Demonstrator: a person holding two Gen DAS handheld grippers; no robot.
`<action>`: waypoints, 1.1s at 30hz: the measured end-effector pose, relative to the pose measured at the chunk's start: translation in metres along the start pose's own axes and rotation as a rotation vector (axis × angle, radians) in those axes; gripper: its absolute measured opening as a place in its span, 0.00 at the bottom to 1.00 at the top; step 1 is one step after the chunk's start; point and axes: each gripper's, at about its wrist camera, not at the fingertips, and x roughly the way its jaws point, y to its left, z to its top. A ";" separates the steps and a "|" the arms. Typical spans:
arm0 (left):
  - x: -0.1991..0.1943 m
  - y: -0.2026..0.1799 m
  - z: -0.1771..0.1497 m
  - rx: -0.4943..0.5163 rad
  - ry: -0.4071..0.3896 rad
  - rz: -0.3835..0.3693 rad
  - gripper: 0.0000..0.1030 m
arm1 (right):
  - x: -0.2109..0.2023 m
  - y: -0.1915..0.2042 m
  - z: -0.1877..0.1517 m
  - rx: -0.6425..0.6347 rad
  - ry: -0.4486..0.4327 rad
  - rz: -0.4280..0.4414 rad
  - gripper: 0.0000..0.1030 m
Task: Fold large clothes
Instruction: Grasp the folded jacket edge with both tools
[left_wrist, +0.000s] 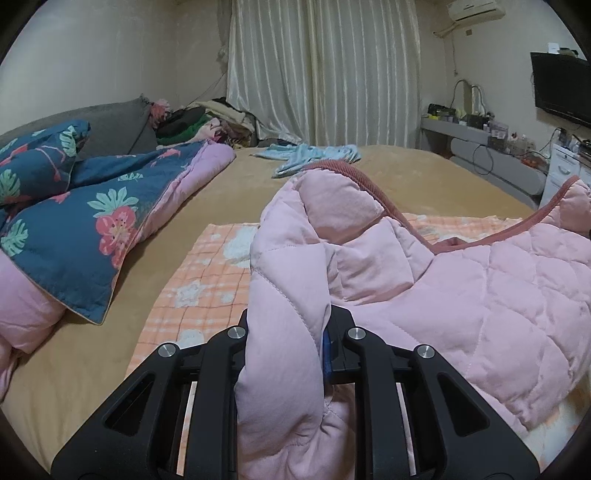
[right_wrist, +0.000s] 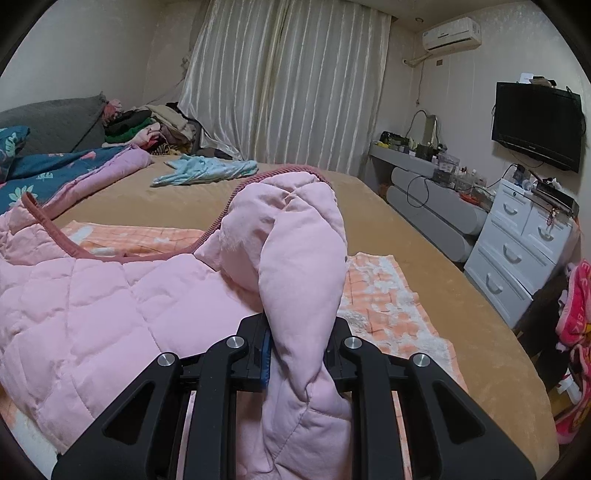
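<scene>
A pink quilted jacket (left_wrist: 461, 288) with a darker pink ribbed trim is lifted above an orange checked towel (left_wrist: 207, 273) on the tan bed. My left gripper (left_wrist: 288, 332) is shut on a bunched fold of the jacket at its left side. My right gripper (right_wrist: 301, 343) is shut on a bunched fold of the jacket (right_wrist: 92, 306) at its right side. The jacket hangs slack between the two grippers, and its trim (right_wrist: 122, 254) curves across the middle. The orange towel (right_wrist: 384, 299) shows under it.
A blue floral quilt (left_wrist: 81, 221) lies bunched at the left of the bed. A light blue garment (left_wrist: 314, 155) lies at the far side. A clothes pile (right_wrist: 155, 129) sits by the curtain. A white drawer unit (right_wrist: 517, 251) and grey shelf stand right of the bed.
</scene>
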 end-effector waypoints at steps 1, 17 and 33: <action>0.004 0.000 0.000 -0.003 0.005 0.006 0.12 | 0.005 0.001 0.000 -0.003 0.003 -0.003 0.17; 0.066 -0.001 -0.020 0.006 0.140 0.058 0.12 | 0.085 0.014 -0.026 0.005 0.153 -0.030 0.19; 0.102 0.003 -0.033 -0.030 0.216 0.062 0.15 | 0.140 0.010 -0.047 0.060 0.302 -0.009 0.36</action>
